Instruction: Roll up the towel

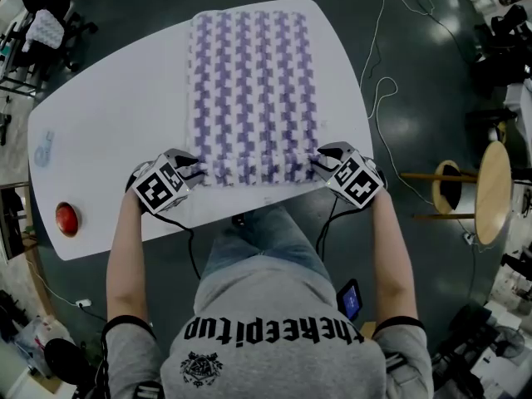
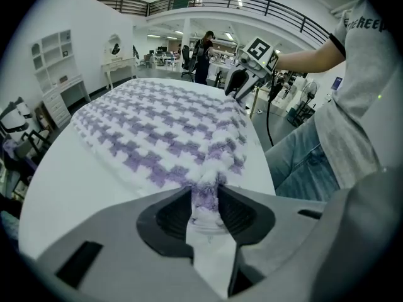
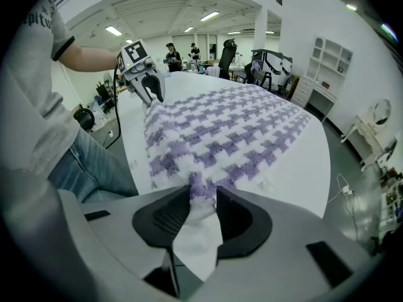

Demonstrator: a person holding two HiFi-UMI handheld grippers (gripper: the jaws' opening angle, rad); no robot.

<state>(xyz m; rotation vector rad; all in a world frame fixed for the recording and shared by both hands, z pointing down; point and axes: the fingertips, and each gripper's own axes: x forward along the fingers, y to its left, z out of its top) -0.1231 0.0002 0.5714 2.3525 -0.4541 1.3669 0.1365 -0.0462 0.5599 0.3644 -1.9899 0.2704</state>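
Note:
A white and purple checked towel lies flat along the white table, its near edge bunched into a thick fold. My left gripper holds the near left corner and my right gripper the near right corner. In the left gripper view the towel fills the gap between the left gripper's pads, and the right gripper shows at the far corner. In the right gripper view the towel is pinched in the right gripper, with the left gripper beyond.
A red round button sits near the table's front left corner. A wooden stool stands on the floor to the right, and white cables trail beside the table's right edge. The person's body is close to the near edge.

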